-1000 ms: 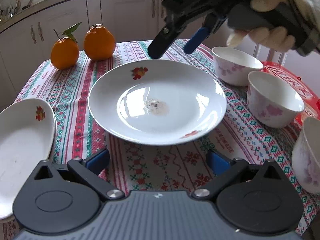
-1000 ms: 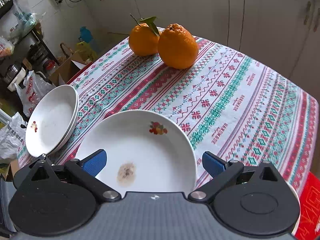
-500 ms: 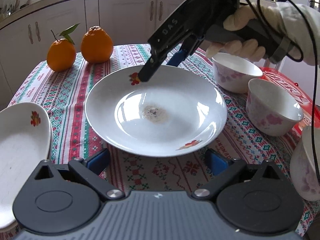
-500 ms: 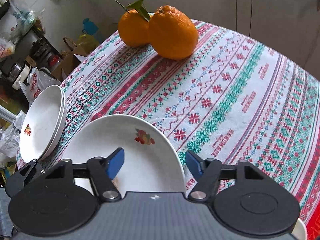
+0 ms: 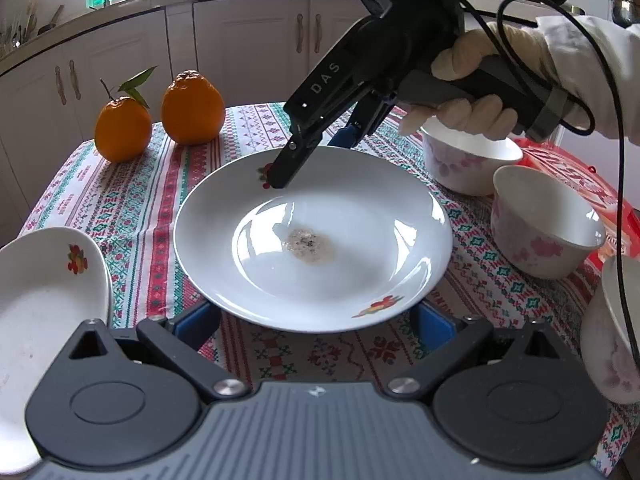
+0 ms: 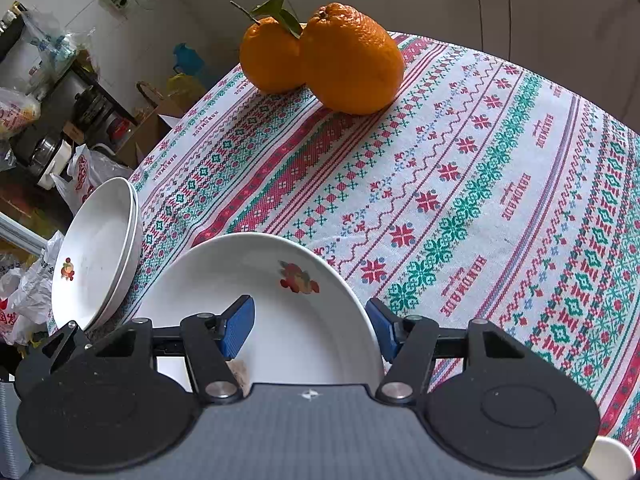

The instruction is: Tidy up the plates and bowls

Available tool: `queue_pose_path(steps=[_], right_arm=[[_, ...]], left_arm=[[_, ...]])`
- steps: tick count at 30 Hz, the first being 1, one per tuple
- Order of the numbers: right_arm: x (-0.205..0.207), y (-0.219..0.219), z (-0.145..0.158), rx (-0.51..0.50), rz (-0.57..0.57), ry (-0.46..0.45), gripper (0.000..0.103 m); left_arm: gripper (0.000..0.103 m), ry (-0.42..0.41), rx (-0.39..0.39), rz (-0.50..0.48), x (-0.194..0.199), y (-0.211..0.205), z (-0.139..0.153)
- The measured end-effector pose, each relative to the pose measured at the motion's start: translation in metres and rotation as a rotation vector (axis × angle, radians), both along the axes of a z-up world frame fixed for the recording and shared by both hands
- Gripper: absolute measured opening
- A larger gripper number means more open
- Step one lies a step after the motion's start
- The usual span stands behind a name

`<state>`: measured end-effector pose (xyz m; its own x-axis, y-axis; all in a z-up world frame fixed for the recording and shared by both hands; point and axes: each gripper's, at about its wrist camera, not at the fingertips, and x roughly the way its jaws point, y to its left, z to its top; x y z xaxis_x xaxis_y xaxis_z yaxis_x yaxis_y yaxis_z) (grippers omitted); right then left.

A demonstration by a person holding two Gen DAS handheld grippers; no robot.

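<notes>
The right gripper (image 5: 308, 160) has come down onto the far rim of the soiled plate (image 5: 360, 200) since a second ago, its jaws drawn in from wide to narrow. Seen from the left wrist, one dark finger rests inside the rim by the flower motif, the other drops behind the edge; the left gripper (image 5: 316, 322), jaws wide and empty, hangs just short of the near rim. From the right wrist, the blue pads (image 6: 240, 326) straddle the plate's rim (image 6: 352, 300), seemingly clamped across it, one inside the dish, one outside. The plate sits mid-table on the patterned cloth (image 6: 480, 184); the stacked plates (image 6: 96, 256) lie to its left, likely its destination.
</notes>
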<state>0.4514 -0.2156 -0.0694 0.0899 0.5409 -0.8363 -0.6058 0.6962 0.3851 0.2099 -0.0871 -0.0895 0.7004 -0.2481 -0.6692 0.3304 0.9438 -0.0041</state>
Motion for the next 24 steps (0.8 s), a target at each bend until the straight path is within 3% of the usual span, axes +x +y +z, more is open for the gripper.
queue_pose_path(steps=[11, 18, 24], right_arm=[[-0.011, -0.006, 0.0, 0.024, 0.001, 0.021, 0.068], [-0.028, -0.015, 0.008, 0.061, -0.007, 0.034, 0.068], [-0.044, -0.02, 0.014, 0.068, -0.036, 0.038, 0.069]], left_arm=[[0.1, 0.021, 0.024, -0.027, -0.001, 0.004, -0.001], [0.1, 0.015, 0.071, -0.09, -0.012, 0.008, 0.002], [0.1, 0.024, 0.062, -0.129, -0.022, 0.012, 0.01]])
